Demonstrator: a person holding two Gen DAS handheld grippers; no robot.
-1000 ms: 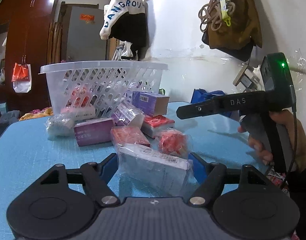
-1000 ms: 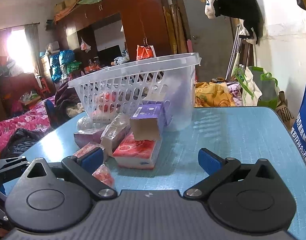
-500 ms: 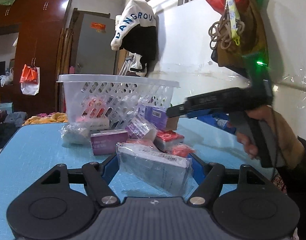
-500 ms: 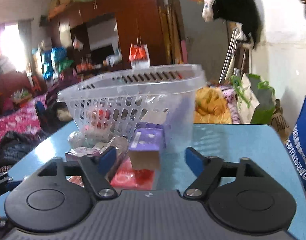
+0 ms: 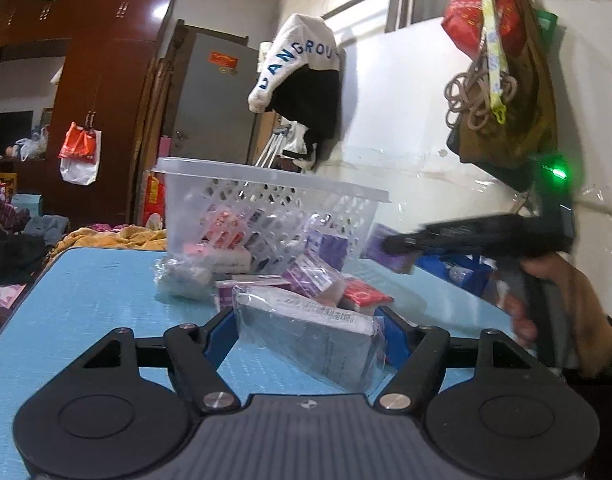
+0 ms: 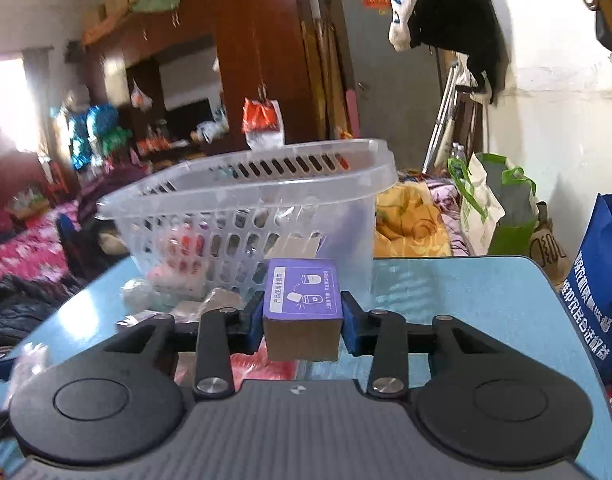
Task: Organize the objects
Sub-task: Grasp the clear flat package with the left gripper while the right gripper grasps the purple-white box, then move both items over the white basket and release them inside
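Right tongs [image 6: 303, 316] have closed on the purple box [image 6: 303, 294] and lifted it in front of the basket [image 6: 242, 184]. Left tongs [image 5: 306, 332] grip a wrapped pack [image 5: 306, 332], raised off the bench [image 5: 86, 292] before the basket. Likely both drop in next.

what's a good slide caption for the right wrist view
Right gripper shut on a purple box, held above the blue table before the white perforated basket.

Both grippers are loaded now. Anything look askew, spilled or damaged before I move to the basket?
The wrapped pack sits tilted across the left gripper, one corner low. The purple box sits square in the right gripper. The basket stands upright; nothing looks spilled or damaged.
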